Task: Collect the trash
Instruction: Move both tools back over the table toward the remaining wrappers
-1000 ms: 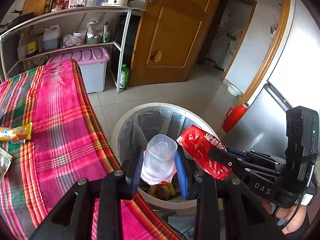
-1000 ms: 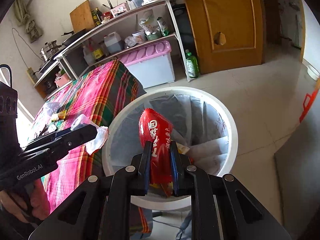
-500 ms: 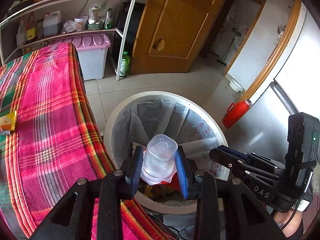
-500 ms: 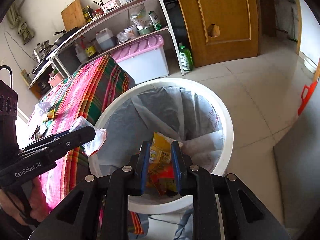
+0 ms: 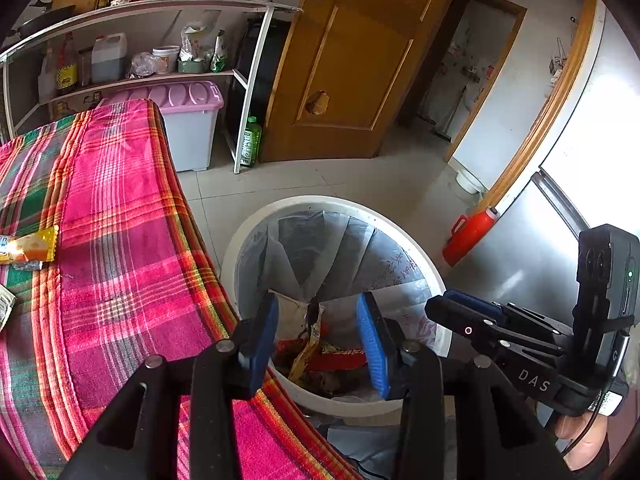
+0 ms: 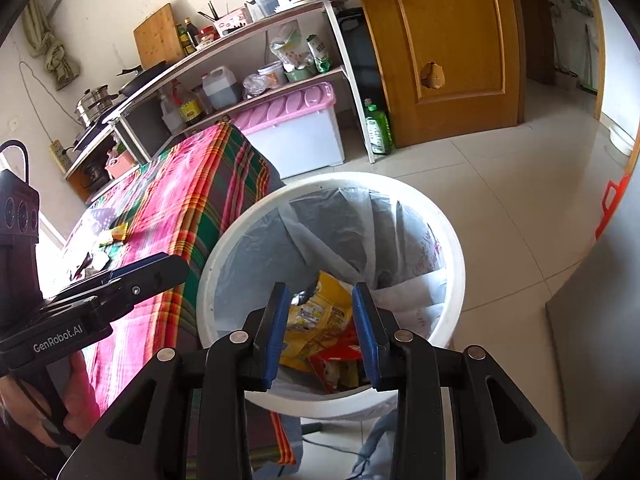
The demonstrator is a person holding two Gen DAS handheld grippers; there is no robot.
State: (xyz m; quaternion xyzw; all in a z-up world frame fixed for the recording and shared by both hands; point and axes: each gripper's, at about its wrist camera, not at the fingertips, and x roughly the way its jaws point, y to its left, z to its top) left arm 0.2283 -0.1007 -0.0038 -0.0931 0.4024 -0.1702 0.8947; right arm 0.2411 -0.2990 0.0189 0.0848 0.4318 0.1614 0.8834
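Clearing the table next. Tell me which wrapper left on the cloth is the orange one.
The orange wrapper lies at the left edge of the left-wrist view on the checked cloth. The pale wrapper below it is whitish, not orange.

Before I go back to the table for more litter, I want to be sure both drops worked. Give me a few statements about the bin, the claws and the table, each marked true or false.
1. The left claw holds nothing. True; it is opening.
2. The right claw grips a red packet. False: it is opening, with nothing between its pads; the wrappers lie below in the bin.
3. The white bin has a plastic liner. True.
4. The bin is empty. False: yellow and red wrappers lie inside.
5. An orange wrapper lies on the plaid tablecloth. True.
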